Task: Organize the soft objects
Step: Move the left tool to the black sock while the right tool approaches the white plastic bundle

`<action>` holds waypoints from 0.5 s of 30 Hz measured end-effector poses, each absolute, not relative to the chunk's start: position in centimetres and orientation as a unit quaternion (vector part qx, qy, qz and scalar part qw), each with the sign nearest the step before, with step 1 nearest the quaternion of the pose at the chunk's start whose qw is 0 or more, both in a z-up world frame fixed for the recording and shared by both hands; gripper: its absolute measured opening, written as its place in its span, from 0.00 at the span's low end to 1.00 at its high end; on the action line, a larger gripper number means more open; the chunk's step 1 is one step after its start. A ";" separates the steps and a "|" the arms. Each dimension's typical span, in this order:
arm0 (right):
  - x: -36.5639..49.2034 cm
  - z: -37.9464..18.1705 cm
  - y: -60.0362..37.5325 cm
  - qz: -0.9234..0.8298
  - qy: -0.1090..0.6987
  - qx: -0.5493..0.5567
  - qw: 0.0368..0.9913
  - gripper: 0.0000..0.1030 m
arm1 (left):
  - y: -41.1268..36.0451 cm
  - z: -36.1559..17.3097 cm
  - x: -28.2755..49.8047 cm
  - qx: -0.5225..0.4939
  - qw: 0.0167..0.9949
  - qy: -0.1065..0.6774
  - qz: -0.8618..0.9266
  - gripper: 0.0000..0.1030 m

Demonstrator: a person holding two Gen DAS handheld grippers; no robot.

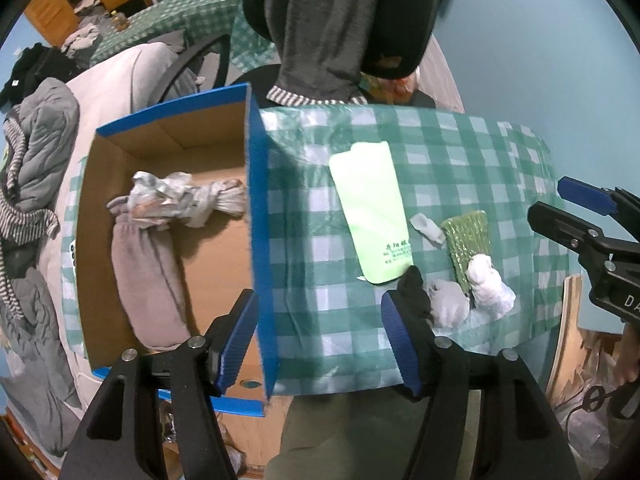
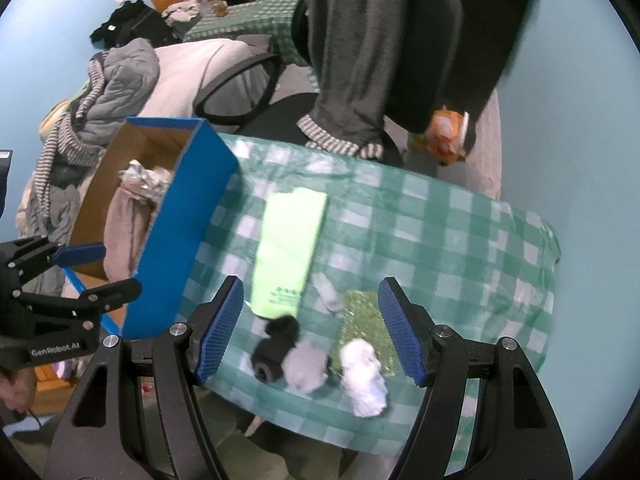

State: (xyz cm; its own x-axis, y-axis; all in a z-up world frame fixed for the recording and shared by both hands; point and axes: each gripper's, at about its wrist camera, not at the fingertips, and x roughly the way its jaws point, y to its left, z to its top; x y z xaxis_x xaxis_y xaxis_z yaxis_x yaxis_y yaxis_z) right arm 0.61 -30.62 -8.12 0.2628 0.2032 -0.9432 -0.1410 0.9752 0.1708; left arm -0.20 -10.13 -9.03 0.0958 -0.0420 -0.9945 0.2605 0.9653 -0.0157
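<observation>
Both grippers are spread open with nothing in them: the left gripper (image 1: 320, 340) straddles the blue wall of the cardboard box (image 1: 256, 240), and the right gripper (image 2: 310, 330) hangs over the soft stuff near the table's front edge. That's a black sock (image 2: 276, 346), a grey sock (image 2: 306, 366) touching it, and a white sock (image 2: 366, 380) lying partly on a green scrubby cloth (image 2: 360, 312). Further back is a light green bag (image 2: 288, 248) on the checkered tablecloth (image 2: 460, 240). Inside the box are a mauve towel (image 1: 148, 272) and a knotted grey rag (image 1: 188, 200).
</observation>
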 end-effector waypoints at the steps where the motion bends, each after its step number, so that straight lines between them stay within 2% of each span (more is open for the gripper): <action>1: 0.3 -8.4 -31.1 0.104 0.599 0.026 0.793 0.69 | -10.5 -9.3 -0.3 0.086 0.733 0.666 -0.105 0.63; 6: -0.9 -9.6 -33.0 0.093 0.605 0.032 0.790 0.69 | -11.6 -10.6 -0.5 0.093 0.722 0.676 -0.112 0.64; 9: -1.5 -10.5 -33.6 0.089 0.610 0.033 0.787 0.69 | -12.0 -11.5 -0.6 0.089 0.716 0.682 -0.119 0.72; 15: -2.6 -13.3 -34.2 0.090 0.624 0.029 0.776 0.69 | -12.9 -13.8 -0.6 0.080 0.700 0.698 -0.128 0.72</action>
State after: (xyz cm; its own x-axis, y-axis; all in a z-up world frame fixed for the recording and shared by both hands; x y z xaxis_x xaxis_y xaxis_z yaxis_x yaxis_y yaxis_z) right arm -2.61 -34.23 -13.33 0.2059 0.1761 -0.9626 -0.1045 0.9820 0.1573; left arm -0.60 -12.93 -13.79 -0.0071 -0.0678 -0.9977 0.2899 0.9547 -0.0669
